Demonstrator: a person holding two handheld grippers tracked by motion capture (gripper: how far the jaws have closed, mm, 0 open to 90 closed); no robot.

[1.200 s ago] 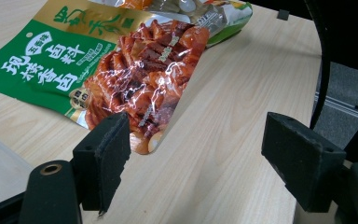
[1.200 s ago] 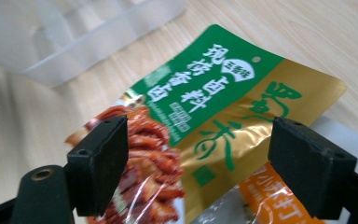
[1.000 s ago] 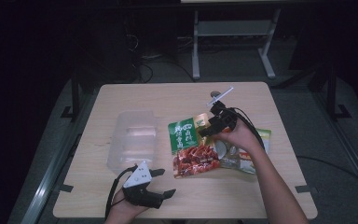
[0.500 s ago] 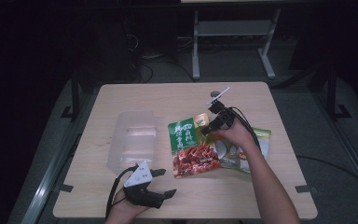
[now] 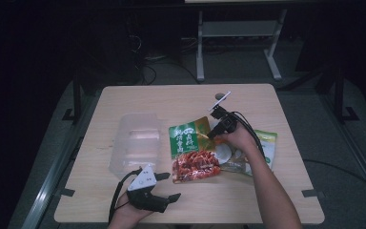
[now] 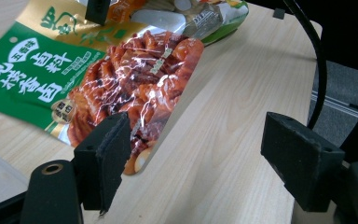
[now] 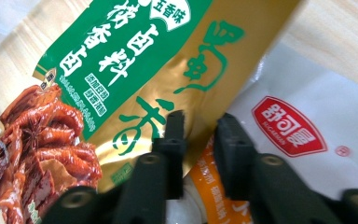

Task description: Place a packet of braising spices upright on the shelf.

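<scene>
Lowered since the earlier frame, the right tool (image 7: 196, 140) has just been closing and is clamped on the spice pouch (image 5: 190, 143) edge. Lifting comes next. Beside the pouch, the left tool (image 6: 191, 163) gapes.

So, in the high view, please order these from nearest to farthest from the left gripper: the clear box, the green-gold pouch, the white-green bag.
From the left gripper:
1. Clear box, just beyond it, at the table's left. The green-gold pouch, to its right at mid-table, is too close to call against the box.
2. White-green bag, farthest, on the right under the other forearm.
</scene>
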